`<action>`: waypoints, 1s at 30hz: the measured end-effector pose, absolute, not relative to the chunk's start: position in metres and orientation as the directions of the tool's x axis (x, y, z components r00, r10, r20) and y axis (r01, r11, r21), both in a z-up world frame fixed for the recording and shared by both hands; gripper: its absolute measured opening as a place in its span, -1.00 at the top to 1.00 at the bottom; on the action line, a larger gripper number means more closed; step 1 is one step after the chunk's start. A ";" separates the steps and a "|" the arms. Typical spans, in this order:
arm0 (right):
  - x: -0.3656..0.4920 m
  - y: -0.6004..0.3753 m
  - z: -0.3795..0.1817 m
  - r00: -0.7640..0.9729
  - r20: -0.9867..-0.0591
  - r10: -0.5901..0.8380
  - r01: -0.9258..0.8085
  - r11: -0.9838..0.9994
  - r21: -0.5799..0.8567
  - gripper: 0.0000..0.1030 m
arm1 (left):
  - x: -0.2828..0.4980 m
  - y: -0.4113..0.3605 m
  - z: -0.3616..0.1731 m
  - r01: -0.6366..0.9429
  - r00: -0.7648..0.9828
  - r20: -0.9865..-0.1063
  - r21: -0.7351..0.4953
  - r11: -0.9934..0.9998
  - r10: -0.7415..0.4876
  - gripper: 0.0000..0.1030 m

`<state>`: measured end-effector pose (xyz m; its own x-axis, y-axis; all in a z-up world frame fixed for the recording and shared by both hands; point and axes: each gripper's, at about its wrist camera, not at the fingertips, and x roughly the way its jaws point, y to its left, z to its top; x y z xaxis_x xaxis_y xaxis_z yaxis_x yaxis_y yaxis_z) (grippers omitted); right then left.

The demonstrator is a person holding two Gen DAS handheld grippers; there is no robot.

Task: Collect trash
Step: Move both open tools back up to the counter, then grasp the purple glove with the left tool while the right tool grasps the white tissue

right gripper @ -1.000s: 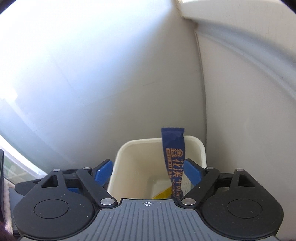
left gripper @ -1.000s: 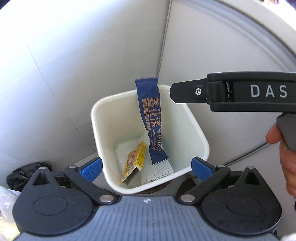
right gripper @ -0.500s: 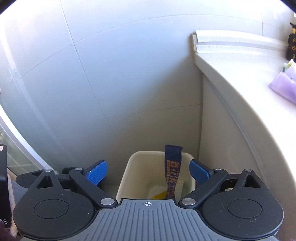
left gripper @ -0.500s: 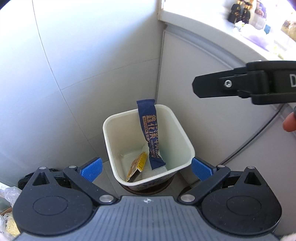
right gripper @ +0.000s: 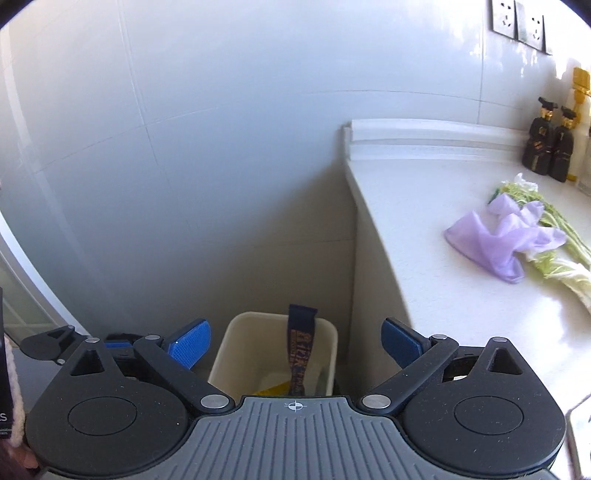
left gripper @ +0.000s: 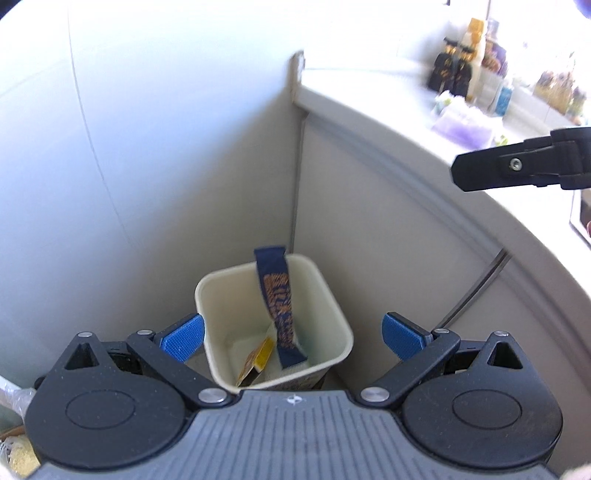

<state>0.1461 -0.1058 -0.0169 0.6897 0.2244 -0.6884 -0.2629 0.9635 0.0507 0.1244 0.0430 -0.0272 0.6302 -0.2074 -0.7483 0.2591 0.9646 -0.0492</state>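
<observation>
A cream waste bin (left gripper: 332,302) (right gripper: 236,336) stands on the floor in the corner between the tiled wall and the counter. A long dark blue wrapper (left gripper: 279,299) (right gripper: 301,347) leans upright inside it, beside a yellow packet (left gripper: 258,360) (right gripper: 273,387). High above the bin my left gripper (left gripper: 293,338) is open with nothing between its blue pads. My right gripper (right gripper: 295,341) is likewise open and empty above the bin; one of its black fingers (left gripper: 517,168) shows at the right of the left wrist view.
A white counter (right gripper: 424,229) runs to the right of the bin. On it lie a crumpled purple bag (right gripper: 506,240), pale green leafy vegetable stalks (right gripper: 561,266) and two dark bottles (right gripper: 550,147) at the back. Wall sockets (right gripper: 517,18) sit above.
Both grippers have risen away from the bin, which now looks smaller and lower. The counter top and its items have come into view. The right gripper's jaws stand wider.
</observation>
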 end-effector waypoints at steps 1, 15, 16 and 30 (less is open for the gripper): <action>0.147 -0.112 -0.013 0.699 -0.684 0.207 -0.248 0.968 0.040 -0.94 | 0.125 0.040 -0.024 0.263 0.636 -0.742 -0.049 0.964 -0.211 -0.99; 0.154 -0.226 0.018 0.774 -0.632 0.037 -0.121 0.989 -0.090 -0.95 | 0.144 -0.028 0.005 0.340 0.724 -0.619 -0.064 0.938 -0.304 -0.99; 0.153 -0.234 0.019 0.781 -0.624 0.028 -0.112 0.989 -0.096 -0.95 | 0.146 -0.035 0.006 0.346 0.742 -0.597 -0.050 0.937 -0.305 -0.99; 0.185 -0.336 0.003 0.750 -0.661 -0.019 0.011 1.000 -0.016 -0.96 | 0.208 -0.124 0.003 0.494 0.729 -0.530 -0.030 0.869 -0.433 -0.99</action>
<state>0.1852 -0.3358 0.0033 0.7498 -0.0186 -0.6614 0.0110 0.9998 -0.0157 0.2082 -0.1236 0.0032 0.7291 -0.4332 -0.5298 0.4945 0.8687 -0.0297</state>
